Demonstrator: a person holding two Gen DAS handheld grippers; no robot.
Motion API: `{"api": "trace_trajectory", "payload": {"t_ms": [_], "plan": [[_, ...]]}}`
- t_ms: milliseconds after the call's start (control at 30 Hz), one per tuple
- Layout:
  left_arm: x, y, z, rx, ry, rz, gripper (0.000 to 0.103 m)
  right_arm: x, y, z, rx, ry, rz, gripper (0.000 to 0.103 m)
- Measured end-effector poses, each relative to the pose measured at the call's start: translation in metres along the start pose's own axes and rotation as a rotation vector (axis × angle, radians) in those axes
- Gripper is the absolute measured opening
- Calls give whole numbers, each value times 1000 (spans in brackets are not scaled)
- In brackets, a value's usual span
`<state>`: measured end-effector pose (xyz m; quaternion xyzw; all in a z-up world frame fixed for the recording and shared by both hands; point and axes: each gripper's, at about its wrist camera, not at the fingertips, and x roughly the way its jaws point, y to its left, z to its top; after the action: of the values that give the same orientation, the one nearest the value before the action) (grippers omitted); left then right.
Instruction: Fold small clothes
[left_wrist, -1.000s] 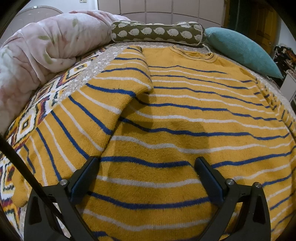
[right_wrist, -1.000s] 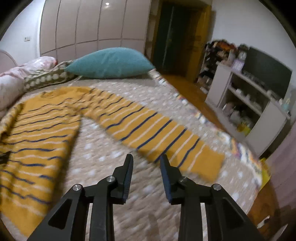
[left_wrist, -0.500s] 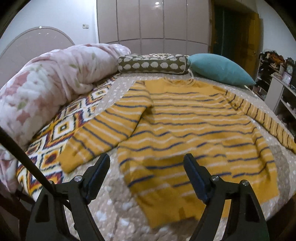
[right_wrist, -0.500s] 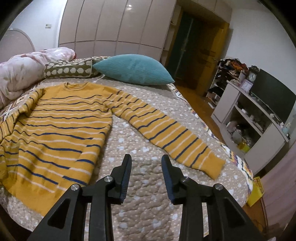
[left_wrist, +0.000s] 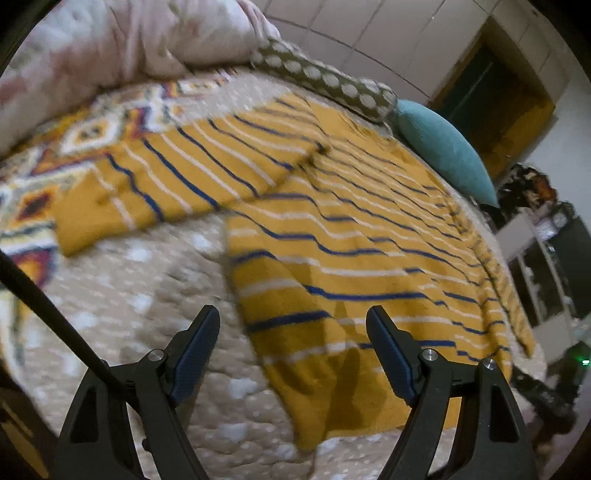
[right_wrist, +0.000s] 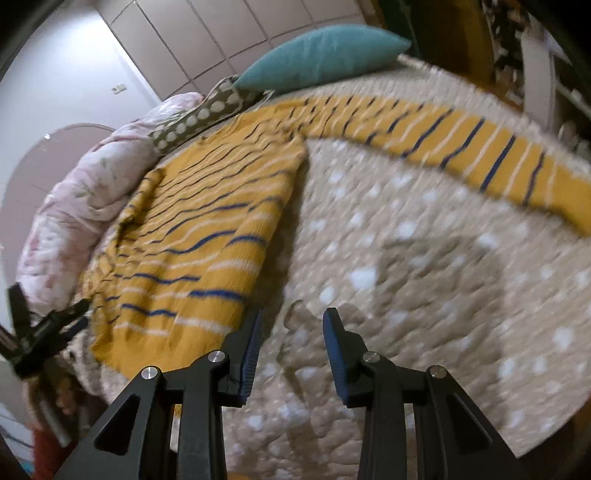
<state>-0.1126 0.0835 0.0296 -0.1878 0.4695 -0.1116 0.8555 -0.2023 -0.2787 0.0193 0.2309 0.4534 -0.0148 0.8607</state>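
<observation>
Nearest in the left wrist view, the left claw (left_wrist: 291, 354) stands spread wide above the near hem of the yellow striped sweater (left_wrist: 354, 258); its jaws have just been closing a little, and nothing is pinched between them, the cloth lying below. Its left finger hangs over the beige dotted bedspread (left_wrist: 122, 295) and its right one over the sweater's lower corner.

In the right wrist view, the right claw (right_wrist: 291, 350) is partly spread with an empty gap; its jaws have just been opening, and they hover over bare bedspread (right_wrist: 424, 288) just beside the sweater's hem (right_wrist: 192, 258). The left claw (right_wrist: 48, 325) shows small at that picture's left edge, by the opposite lower corner of the sweater.

The sweater lies flat on the bed, front up, neck toward the pillows. One sleeve (left_wrist: 155, 181) angles out over a diamond-patterned blanket (left_wrist: 85, 133); the other sleeve (right_wrist: 461, 147) stretches across the bedspread to the far side.

Beyond the neckline lie an olive bolster with pale spots (left_wrist: 325, 85), a teal pillow (left_wrist: 443, 147) and a bunched pink floral duvet (left_wrist: 110, 44). Behind stand pale wardrobe doors (right_wrist: 207, 33). No legible writing or label can be made out; both pictures are blurred.
</observation>
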Motion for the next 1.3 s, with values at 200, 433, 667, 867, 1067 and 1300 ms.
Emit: {"api": "trace_trajectory", "payload": {"t_ms": [200, 433, 667, 867, 1067, 1300], "plan": [[20, -25, -11, 97, 13, 37, 80, 16, 6, -8, 24, 24, 109, 37], [9, -18, -3, 37, 56, 6, 13, -2, 9, -14, 60, -53, 123, 37], [8, -10, -11, 43, 50, 17, 12, -18, 15, -18, 47, -78, 164, 56], [2, -15, -10, 62, 34, 45, 8, 23, 29, -10, 0, 23, 136, 7], [-38, -19, -26, 125, -10, 72, 8, -12, 5, -22, 42, 20, 165, 6], [-60, -11, -62, 193, -6, 105, 16, -39, 11, -62, -100, 67, 61, 12]]}}
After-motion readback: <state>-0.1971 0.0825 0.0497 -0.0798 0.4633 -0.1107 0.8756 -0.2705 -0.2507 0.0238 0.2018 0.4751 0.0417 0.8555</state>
